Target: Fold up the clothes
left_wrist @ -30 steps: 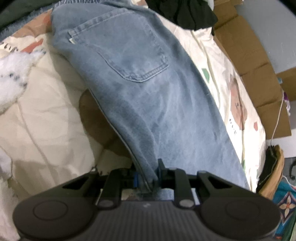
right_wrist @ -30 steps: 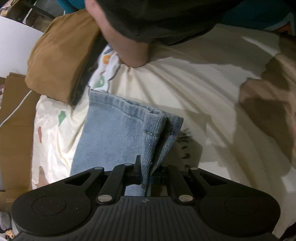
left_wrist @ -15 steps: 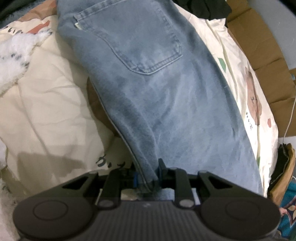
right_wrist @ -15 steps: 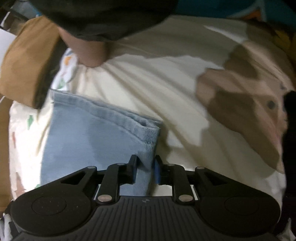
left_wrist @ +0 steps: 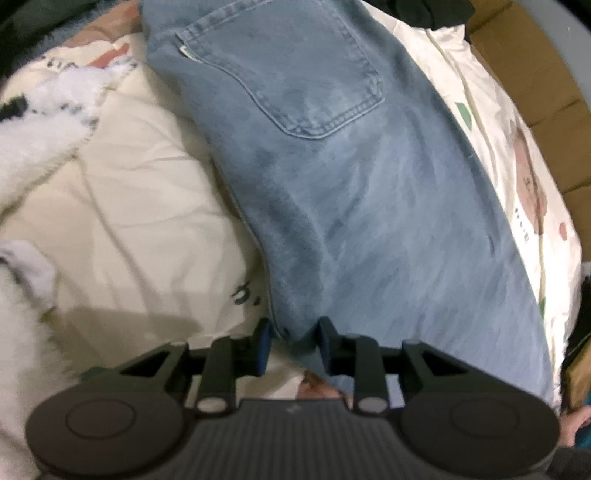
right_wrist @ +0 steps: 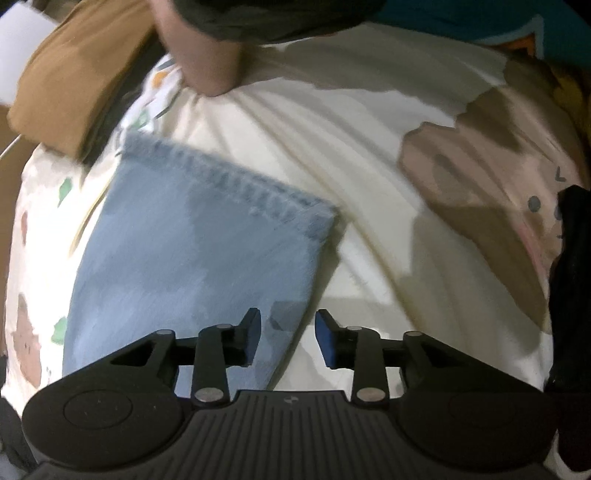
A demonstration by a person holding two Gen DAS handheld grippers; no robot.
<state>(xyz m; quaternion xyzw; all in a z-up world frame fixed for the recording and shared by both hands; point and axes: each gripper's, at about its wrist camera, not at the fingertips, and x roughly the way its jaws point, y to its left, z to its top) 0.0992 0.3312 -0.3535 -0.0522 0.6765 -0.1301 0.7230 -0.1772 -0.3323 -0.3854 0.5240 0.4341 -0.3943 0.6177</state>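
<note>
Light blue jeans [left_wrist: 351, 206] lie lengthwise on the cream printed bed sheet [left_wrist: 140, 206], back pocket facing up at the far end. My left gripper [left_wrist: 293, 332] is shut on a bunched fold of the jeans' near edge. In the right wrist view the hemmed leg end of the jeans [right_wrist: 192, 236] lies flat on the sheet [right_wrist: 369, 155]. My right gripper [right_wrist: 286, 332] stands open just above the leg's right edge, and nothing is pinched between its fingers.
A white fluffy blanket [left_wrist: 40, 122] lies left of the jeans. Cardboard [left_wrist: 535, 74] lines the bed's right side, and a black garment [left_wrist: 432, 11] lies at the far end. A brown cushion [right_wrist: 70, 77] and a person's bare limb [right_wrist: 207, 62] sit beyond the hem.
My right gripper has opened and let go of the jeans' leg end, which now lies flat. My left gripper has carried its fold closer to the pocket end.
</note>
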